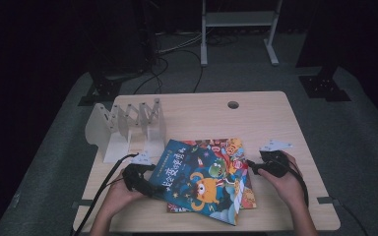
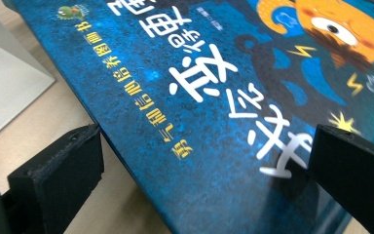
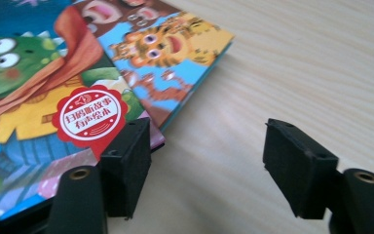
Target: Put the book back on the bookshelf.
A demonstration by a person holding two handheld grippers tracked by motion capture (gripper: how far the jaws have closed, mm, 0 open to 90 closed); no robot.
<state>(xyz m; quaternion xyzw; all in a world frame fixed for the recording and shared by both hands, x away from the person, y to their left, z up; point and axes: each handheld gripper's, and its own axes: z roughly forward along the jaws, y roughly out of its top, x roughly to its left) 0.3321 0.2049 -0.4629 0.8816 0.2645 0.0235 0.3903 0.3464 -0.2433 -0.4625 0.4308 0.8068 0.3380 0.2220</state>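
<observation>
Partly, the top book [image 1: 199,179] hides lower books [image 1: 248,194]

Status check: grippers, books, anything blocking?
Left gripper jaws straddle top book edge, grip unclear. Right gripper open at books' corner. White rack close left.

Blue picture book [image 2: 214,97]: large white Chinese title, partly legible "变"; beside it, a yellow line reading "第一套儿童情绪管理图画书". Red round seal [image 3: 88,117] on the book under it: "扫码听故事 有声绘本".
</observation>
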